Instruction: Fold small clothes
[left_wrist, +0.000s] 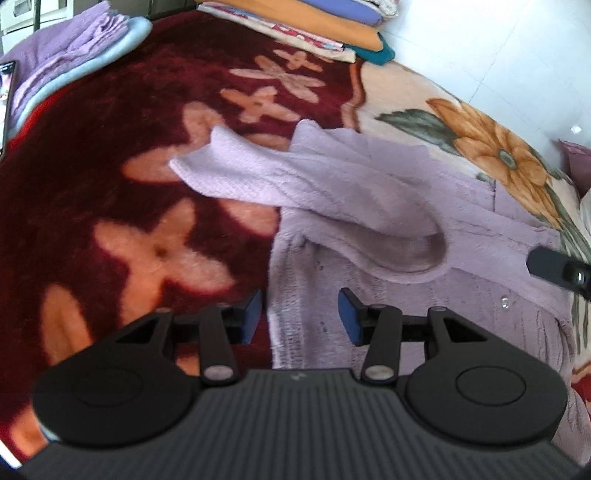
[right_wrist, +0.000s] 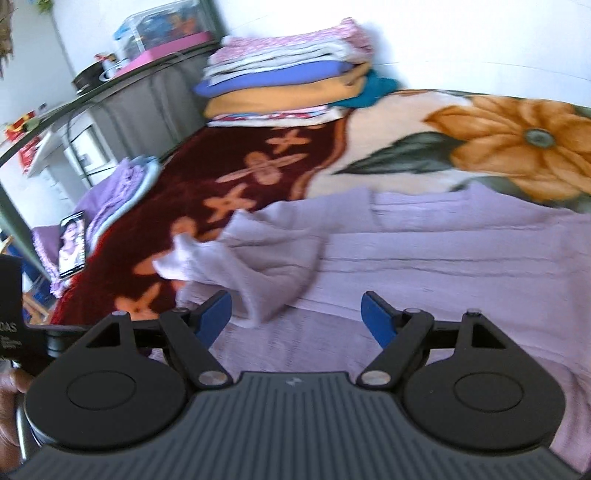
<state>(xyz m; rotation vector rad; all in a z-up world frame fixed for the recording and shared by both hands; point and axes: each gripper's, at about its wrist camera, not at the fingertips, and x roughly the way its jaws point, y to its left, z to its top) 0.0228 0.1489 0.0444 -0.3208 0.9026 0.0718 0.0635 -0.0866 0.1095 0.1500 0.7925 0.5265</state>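
Two grippers hang over a lilac knitted sweater (left_wrist: 424, 229) that lies spread on a floral plush blanket (left_wrist: 110, 206), and neither holds any cloth. The left gripper (left_wrist: 301, 317) has its blue pads apart, straddling the sweater's near left edge without pressing on it. The right gripper (right_wrist: 297, 317) stands with its jaws wide, empty, above the sweater's body. One sleeve (left_wrist: 229, 173) is already laid across the chest, though loosely: its cuff overshoots the garment's left edge and rests on the dark red part of the blanket.

My reading is that a sleeve fold has just been set down and the next grip is being chosen. To do it well, the overshooting cuff probably needs tucking back inside the body's outline first, so the later folds give straight edges. The knit looks soft and stretchy, so pinching only the top layer at a hem or shoulder, and lifting both sides evenly, should keep it from bunching or dragging the plush beneath.

Stacks of folded laundry (right_wrist: 288, 77) sit at the far end, and a smaller purple pile (left_wrist: 62, 51) far left.
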